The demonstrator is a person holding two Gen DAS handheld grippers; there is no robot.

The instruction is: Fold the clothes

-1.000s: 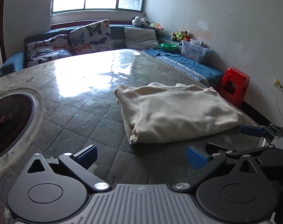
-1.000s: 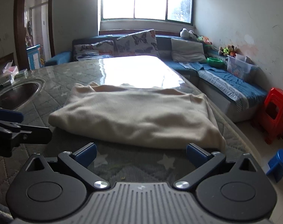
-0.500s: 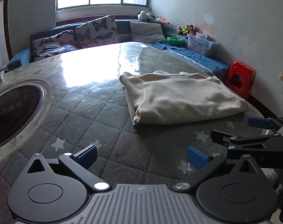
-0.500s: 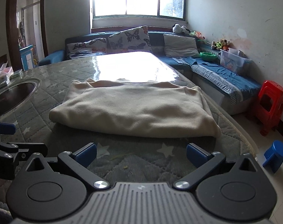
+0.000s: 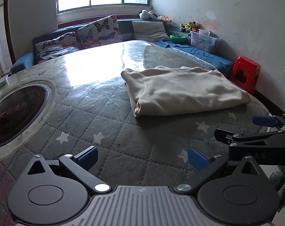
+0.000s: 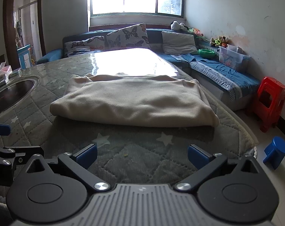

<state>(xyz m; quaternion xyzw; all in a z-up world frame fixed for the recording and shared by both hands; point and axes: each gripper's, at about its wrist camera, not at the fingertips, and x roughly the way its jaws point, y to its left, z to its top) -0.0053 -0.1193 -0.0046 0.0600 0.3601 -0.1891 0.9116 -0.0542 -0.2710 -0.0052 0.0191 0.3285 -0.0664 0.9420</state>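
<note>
Left gripper (image 5: 142, 157): jaws spread wide, holding nothing, hovering over bare quilted table cover (image 5: 108, 131) short of the cloth.
Right gripper (image 6: 142, 155): likewise wide and empty, low over the cover near the table's front edge; it also shows at the right of the left wrist view.
Garment: a cream top (image 6: 134, 101) lies folded into a thick rectangle on the table, well ahead of both grippers, touching neither.
Fold state: looks done or nearly so (layers stacked, edges roughly squared).
Risk, snagging: a finger driven under the near fold could catch only the top layer and peel the stack open.
Risk, sliding: the cover looks glossy; a one-sided push may skate the bundle toward the table's right edge, above the red stool (image 6: 272, 103).
Risk, collision: the grippers sit close together and could knock.
Surroundings: inset round plate (image 5: 16, 111) to the left, sofa with cushions (image 6: 127, 35) beyond.
</note>
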